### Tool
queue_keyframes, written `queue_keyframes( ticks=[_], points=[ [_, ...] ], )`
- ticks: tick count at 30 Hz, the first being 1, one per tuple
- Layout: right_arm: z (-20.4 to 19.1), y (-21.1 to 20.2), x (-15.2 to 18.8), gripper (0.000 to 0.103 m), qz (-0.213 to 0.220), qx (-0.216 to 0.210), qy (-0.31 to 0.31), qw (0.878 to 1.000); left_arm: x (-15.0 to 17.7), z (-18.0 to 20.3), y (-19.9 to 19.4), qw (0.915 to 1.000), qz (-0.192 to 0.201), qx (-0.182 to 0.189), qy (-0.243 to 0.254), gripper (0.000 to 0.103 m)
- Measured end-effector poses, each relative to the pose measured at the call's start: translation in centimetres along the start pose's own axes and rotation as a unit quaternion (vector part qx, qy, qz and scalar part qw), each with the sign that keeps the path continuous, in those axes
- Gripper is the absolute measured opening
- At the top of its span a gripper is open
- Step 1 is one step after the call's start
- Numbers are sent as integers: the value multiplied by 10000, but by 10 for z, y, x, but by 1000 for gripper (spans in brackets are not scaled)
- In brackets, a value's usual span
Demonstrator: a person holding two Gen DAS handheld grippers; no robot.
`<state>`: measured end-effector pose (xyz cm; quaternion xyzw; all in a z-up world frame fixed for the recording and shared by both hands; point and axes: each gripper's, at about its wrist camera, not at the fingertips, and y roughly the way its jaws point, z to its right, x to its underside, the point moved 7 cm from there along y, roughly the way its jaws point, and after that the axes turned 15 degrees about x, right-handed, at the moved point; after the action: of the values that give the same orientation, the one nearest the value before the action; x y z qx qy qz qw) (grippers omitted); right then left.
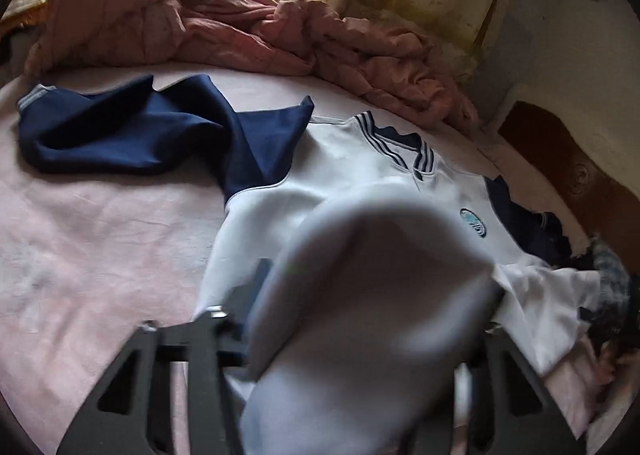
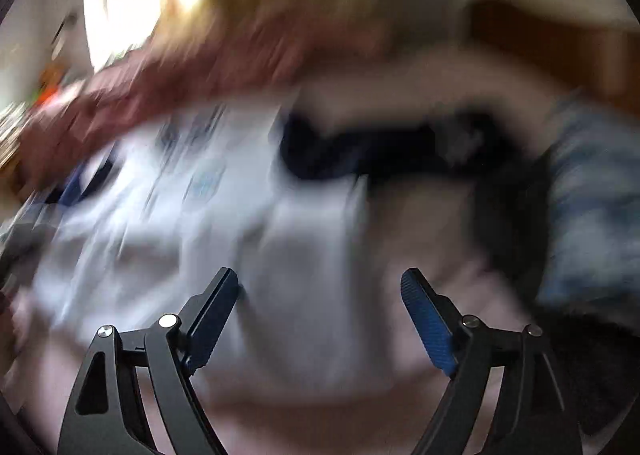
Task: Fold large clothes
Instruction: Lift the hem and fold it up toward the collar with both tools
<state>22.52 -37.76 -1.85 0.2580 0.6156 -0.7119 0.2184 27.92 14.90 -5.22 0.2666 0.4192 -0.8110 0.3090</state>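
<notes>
Across the centre of the left wrist frame, a white sweatshirt with navy blue sleeves and a striped collar (image 1: 360, 175) lies on a pink-sheeted bed (image 1: 100, 235), one sleeve stretching to the upper left. A blurred fold of its white cloth rises at lower centre between the jaws of the left gripper (image 1: 360, 335), which pinch it. A crumpled pink quilt (image 1: 240, 23) fills the top. In the blurred right wrist frame, the right gripper (image 2: 320, 295) shows jaws spread wide, holding nothing, over the white cloth.

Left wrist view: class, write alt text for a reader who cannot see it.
A white sweatshirt with navy sleeves lies spread on a pink bed sheet, its hem lifted, blurred, in the left gripper. A rumpled pink quilt lies behind.
</notes>
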Motion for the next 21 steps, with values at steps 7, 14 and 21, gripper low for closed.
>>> queue_keyframes(
  ticks=[7, 14, 21],
  points=[
    [-11, 6, -31, 11, 693, -498, 450, 9953, -18, 8, -25, 9971, 708, -177, 193, 10],
    [-30, 27, -58, 13, 676, 323, 271, 9968, -18, -28, 7, 9976, 90, -677, 65, 39],
    [7, 38, -35, 72, 654, 1008, 741, 9900, -12, -29, -30, 9916, 71, -1268, 246, 88]
  ],
)
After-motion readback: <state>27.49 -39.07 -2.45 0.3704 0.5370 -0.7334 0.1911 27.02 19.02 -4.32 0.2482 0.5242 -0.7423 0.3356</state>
